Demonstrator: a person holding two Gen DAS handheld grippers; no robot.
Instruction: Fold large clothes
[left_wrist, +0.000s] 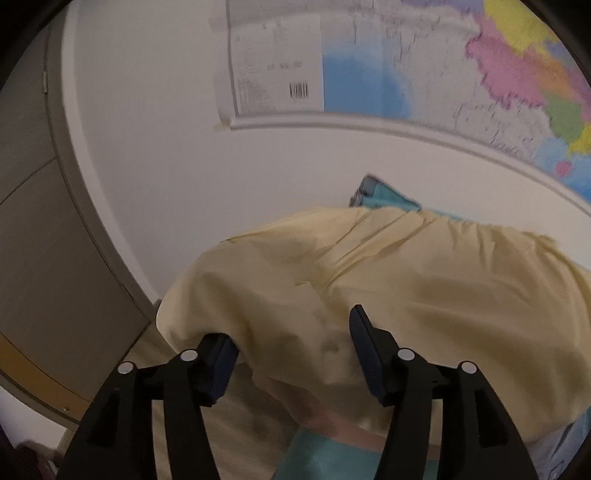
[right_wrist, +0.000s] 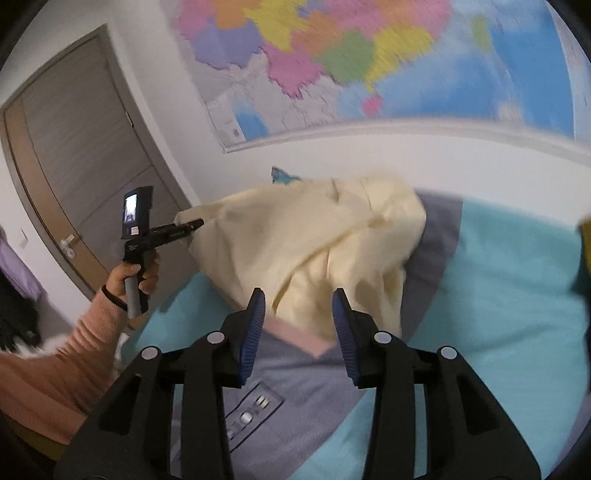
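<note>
pale yellow lightweight cloth garment (right_wrist: 306, 236) is looking thin, soft and limp, likely sagging wherever unsupported and slipping little on ribbed pads; best gripped at a corner or hem, judging by its drape; it is hanging bunched and creased above the teal and grey bedspread (right_wrist: 498, 295), just beyond the fingertips of both tools; left gripper (right_wrist: 192, 224), seen from the right wrist camera, appears to be pinching one raised corner, though its own camera is showing the fingers (left_wrist: 221, 354) spread wide with fabric between, so i cannot tell; right gripper (right_wrist: 297, 325) is gaping open, holding nothing, cloth draping just ahead.
</note>
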